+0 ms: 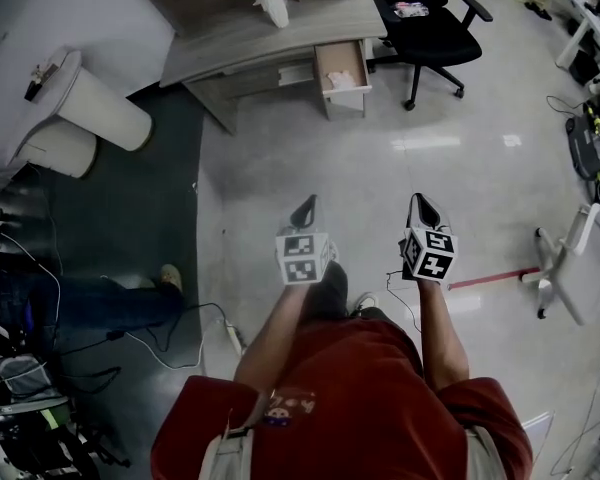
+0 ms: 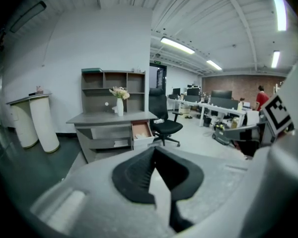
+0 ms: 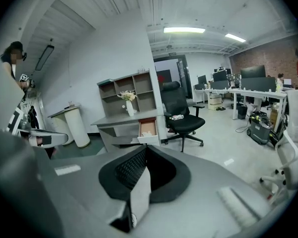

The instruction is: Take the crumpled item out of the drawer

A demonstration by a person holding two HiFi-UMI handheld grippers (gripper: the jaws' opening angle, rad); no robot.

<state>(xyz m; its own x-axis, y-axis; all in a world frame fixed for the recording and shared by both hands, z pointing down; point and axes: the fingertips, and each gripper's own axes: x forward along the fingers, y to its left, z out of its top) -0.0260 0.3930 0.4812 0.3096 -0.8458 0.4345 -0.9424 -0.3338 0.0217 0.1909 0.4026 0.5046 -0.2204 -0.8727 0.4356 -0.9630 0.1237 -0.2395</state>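
Far ahead, a grey desk [image 1: 270, 36] has one drawer [image 1: 342, 66] pulled open, with a white crumpled item [image 1: 343, 80] lying inside. The open drawer [image 2: 140, 131] and the crumpled item [image 2: 141, 135] also show small in the left gripper view. In the right gripper view the drawer [image 3: 148, 128] sits straight ahead with the crumpled item [image 3: 146, 132] in it. My left gripper [image 1: 305, 211] [image 2: 154, 151] and right gripper [image 1: 423, 211] [image 3: 145, 150] are held side by side over bare floor, well short of the desk. Both are shut and hold nothing.
A black office chair [image 1: 425, 23] stands just right of the drawer. A white vase of flowers [image 1: 272, 3] is on the desk. A white rounded stand [image 1: 90, 98] is at the left, cables [image 1: 170, 338] trail on the floor, and a white chair base [image 1: 565, 258] stands at the right.
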